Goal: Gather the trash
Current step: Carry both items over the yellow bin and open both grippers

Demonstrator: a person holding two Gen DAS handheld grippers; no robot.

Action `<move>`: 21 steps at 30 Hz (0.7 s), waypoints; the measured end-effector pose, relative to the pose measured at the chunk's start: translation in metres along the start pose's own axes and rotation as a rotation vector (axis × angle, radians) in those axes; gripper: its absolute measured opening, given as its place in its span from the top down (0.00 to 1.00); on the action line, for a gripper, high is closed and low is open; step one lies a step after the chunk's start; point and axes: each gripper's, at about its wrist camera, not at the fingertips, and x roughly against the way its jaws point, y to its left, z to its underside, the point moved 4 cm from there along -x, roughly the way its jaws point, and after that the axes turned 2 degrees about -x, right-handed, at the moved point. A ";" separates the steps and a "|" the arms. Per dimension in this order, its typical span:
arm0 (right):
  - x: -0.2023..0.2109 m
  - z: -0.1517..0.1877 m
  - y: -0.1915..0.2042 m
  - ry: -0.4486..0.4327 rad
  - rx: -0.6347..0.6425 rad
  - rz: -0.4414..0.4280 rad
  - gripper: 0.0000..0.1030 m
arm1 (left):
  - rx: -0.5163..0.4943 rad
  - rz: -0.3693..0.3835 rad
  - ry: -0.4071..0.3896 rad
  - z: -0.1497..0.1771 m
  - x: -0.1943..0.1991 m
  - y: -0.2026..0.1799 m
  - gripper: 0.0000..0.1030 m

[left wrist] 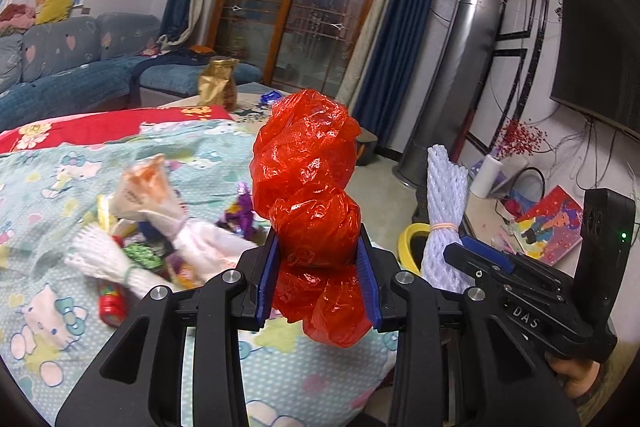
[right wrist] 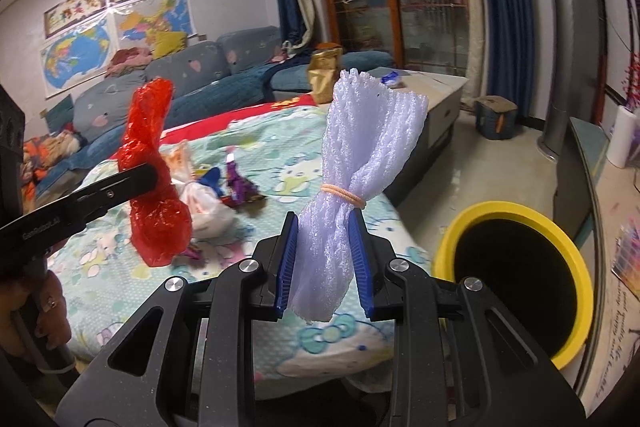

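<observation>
Left wrist view, red plastic bag [left wrist: 308, 195] clamped between jaws, right jaws pinching white foam net [right wrist: 360, 163]

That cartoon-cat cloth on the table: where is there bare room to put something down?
The cloth is bare along its near edge, between the litter pile and the yellow bin, and beyond the pile toward the red cloth. The middle is crowded with wrappers and bags.
</observation>
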 end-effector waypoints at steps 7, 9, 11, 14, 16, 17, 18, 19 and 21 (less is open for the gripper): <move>0.001 0.003 -0.030 0.008 -0.054 0.062 0.80 | -0.026 0.044 0.013 0.002 -0.016 -0.027 0.67; 0.000 0.005 -0.040 0.012 -0.074 0.082 0.80 | -0.033 0.057 0.019 0.003 -0.020 -0.033 0.67; -0.001 0.007 -0.050 0.018 -0.095 0.095 0.80 | -0.043 0.071 0.025 0.004 -0.025 -0.041 0.67; -0.001 0.012 -0.066 0.027 -0.123 0.124 0.80 | -0.058 0.093 0.034 0.005 -0.031 -0.052 0.67; -0.001 0.016 -0.077 0.033 -0.146 0.144 0.80 | -0.069 0.111 0.041 0.006 -0.038 -0.061 0.67; -0.001 0.016 -0.081 0.035 -0.154 0.152 0.80 | -0.073 0.118 0.044 0.007 -0.040 -0.065 0.67; 0.000 0.017 -0.087 0.036 -0.166 0.163 0.80 | -0.077 0.123 0.047 0.007 -0.043 -0.069 0.67; 0.000 0.018 -0.092 0.036 -0.176 0.172 0.80 | -0.081 0.134 0.053 0.008 -0.047 -0.074 0.67; 0.002 0.020 -0.103 0.038 -0.193 0.187 0.80 | -0.087 0.151 0.062 0.009 -0.054 -0.084 0.68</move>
